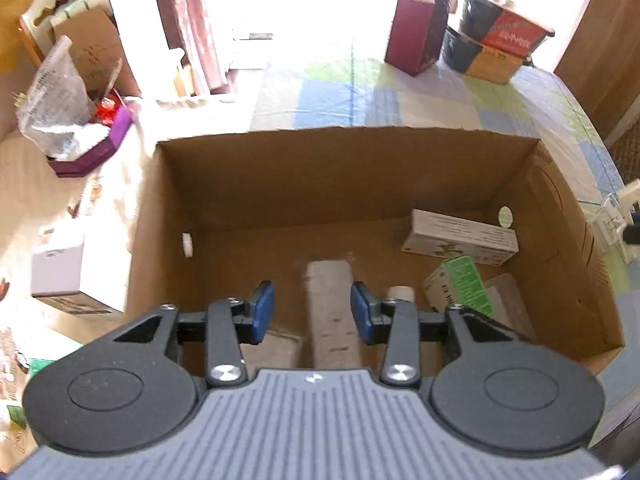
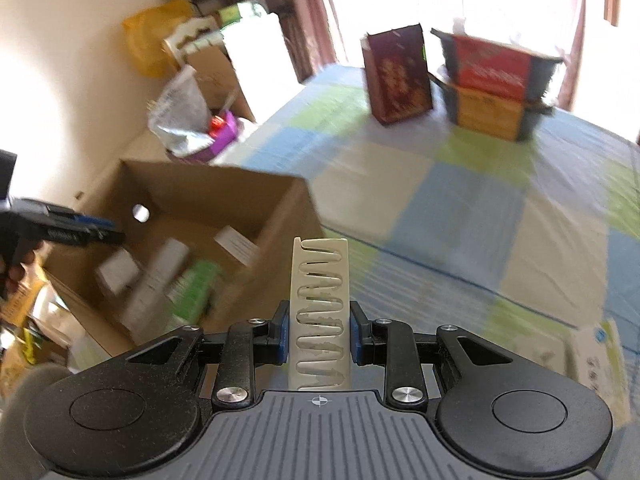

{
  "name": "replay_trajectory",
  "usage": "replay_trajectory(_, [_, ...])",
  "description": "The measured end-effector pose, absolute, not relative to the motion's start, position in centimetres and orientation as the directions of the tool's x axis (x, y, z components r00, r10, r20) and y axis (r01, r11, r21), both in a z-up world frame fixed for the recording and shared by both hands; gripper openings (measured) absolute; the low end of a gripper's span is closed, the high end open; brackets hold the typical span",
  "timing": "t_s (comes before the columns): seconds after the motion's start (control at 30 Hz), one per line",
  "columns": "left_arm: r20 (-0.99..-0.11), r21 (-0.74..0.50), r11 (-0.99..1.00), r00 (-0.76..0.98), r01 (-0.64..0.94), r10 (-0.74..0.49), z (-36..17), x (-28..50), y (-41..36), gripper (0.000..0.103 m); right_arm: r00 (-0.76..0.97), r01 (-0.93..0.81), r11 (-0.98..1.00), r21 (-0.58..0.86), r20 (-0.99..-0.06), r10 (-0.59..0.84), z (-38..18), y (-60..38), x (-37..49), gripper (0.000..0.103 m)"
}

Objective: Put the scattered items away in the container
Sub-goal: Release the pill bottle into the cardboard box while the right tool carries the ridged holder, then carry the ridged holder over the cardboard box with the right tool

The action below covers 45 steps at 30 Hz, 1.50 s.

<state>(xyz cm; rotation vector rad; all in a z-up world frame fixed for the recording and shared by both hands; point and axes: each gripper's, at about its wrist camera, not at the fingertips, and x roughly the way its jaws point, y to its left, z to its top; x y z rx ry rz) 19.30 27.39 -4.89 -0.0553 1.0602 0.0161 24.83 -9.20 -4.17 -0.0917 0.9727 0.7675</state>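
1. One open cardboard box (image 1: 348, 184) on a patchwork bedspread (image 2: 460, 216); no flaps over its mouth, all four walls upright.
2. Inside the box, by the left wrist view: one long white carton (image 1: 460, 238) lying against the right wall, one green-and-white carton (image 1: 464, 286) just beside and nearer, one grey strip-like item (image 1: 332, 312) on the floor under the gripper, one small white cylinder end (image 1: 401, 293). Blur hides any finer count.
3. Two round holes in the box walls, one on the left (image 1: 187, 244), one on the right (image 1: 505, 216).
4. Left gripper (image 1: 313, 312) over the box mouth, blue pads (image 1: 262, 312) well apart, jaws released, nothing between them but the grey strip far below.
5. Right gripper (image 2: 319, 338) outside the box, above the bedspread near the box's right wall; jaws clenched on one cream serpentine plastic piece (image 2: 320, 308), pads pressing its two long edges, the piece upright and reaching past the fingertips.
6. Left gripper also seen from the right wrist view (image 2: 80, 230), at the far rim of the box, held by a hand (image 2: 18, 268).
7. Off-task clutter: one maroon paper bag (image 2: 398, 80), two stacked dark containers (image 2: 496, 84) at the far end of the bed; one purple tray with a plastic bag (image 1: 80, 136) left of the box.
8. Room: left half of the box floor bare; wide open bedspread between the box and the far containers.
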Motion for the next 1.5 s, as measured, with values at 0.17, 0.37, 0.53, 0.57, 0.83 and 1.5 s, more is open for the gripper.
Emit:
replay_trajectory(0.17, [-0.860,-0.031,0.999,0.510,-0.043,-0.005,-3.9,17.9,28.9,0.038,0.293,-0.672,0.684,0.285,-0.746,0.598,-3.1,-5.0,24.7,0.030])
replay_trajectory(0.37, [-0.853,-0.035,0.998,0.522,-0.056,-0.001,-3.4,16.8,30.7,0.041,0.242,-0.708,0.641,0.296,-0.751,0.614,-3.9,-0.2,24.3,0.030])
replay_trajectory(0.53, [-0.853,-0.026,0.998,0.521,-0.056,0.007,-3.5,16.5,32.0,0.042,0.202,-0.719,0.624,0.306,-0.768,0.608,-5.5,3.6,24.1,0.030])
replay_trajectory(0.57, [-0.854,-0.027,0.998,0.520,-0.055,0.006,-3.6,16.5,32.2,0.042,0.195,-0.720,0.622,0.307,-0.771,0.607,-5.8,4.3,24.2,0.030])
replay_trajectory(0.83, [-0.854,-0.034,0.999,0.520,-0.026,-0.015,-4.1,17.2,32.1,0.047,0.187,-0.744,0.612,0.269,-0.794,0.578,-8.8,9.2,24.8,0.031])
replay_trajectory(1.5, [-0.857,-0.040,0.999,0.514,-0.015,-0.027,-4.9,17.5,31.3,0.053,0.246,-0.816,0.566,0.122,-0.811,0.531,-10.0,9.5,23.5,0.071])
